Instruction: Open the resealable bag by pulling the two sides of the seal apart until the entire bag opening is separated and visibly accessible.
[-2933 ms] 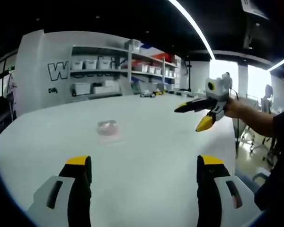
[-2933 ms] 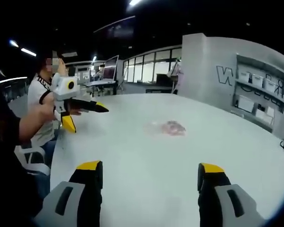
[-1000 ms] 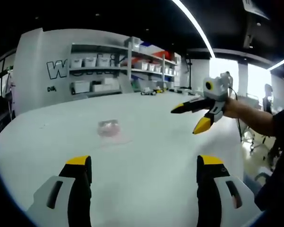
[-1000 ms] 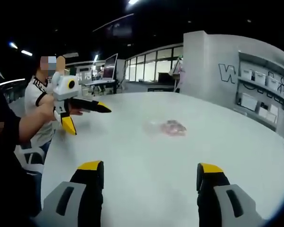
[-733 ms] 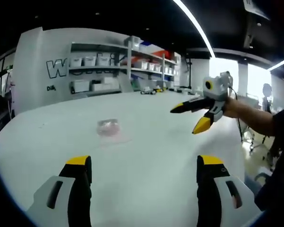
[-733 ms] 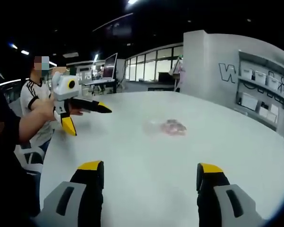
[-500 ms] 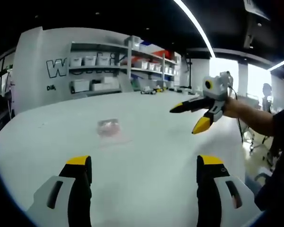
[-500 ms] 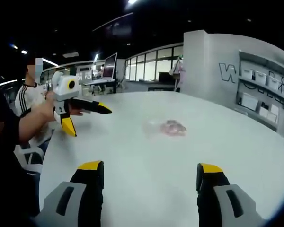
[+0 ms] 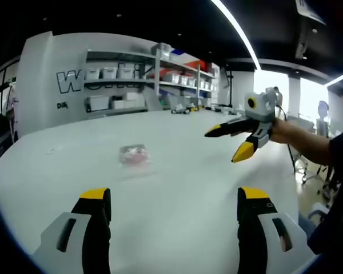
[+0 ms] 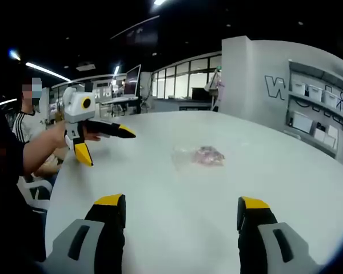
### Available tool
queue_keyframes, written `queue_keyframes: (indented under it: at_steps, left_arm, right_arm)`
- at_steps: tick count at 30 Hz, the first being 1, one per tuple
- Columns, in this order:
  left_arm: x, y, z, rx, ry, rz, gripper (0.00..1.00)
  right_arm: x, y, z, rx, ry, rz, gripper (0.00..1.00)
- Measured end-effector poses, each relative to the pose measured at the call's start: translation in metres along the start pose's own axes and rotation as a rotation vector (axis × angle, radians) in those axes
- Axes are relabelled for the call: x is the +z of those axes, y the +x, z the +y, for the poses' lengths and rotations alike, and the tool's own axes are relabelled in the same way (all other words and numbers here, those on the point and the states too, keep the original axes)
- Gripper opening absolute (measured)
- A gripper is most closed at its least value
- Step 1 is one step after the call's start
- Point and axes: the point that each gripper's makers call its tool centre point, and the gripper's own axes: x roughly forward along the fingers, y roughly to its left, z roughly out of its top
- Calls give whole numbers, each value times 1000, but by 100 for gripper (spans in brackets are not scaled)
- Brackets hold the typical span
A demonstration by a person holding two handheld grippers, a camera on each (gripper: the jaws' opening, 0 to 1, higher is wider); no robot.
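Small clear plastic resealable bag with pinkish-red contents (image 9: 134, 155) lies flat near the middle of the wide white table (image 9: 177, 200), well apart from both tools and nowhere near an edge. Left gripper (image 9: 175, 197) has its yellow-tipped black jaws spread wide, holding nothing; right gripper (image 10: 182, 204) is the same, jaws apart and empty, both hovering over the near part of the table. Likely trouble: the film is thin and lies flush on the table, so jaws may slide off, pinch both seal sides together, or drag the light bag instead of parting it; contents could spill. Seal strip position and which way the opening faces are too small and blurred to tell; contents not identifiable.
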Motion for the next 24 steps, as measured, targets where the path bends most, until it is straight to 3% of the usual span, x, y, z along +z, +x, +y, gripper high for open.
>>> queue_keyframes:
  at_steps: [24]
  left_arm:
    - [-1, 7, 8, 3, -8, 5, 90]
  right_arm:
    - [0, 10, -7, 9, 7, 3, 79]
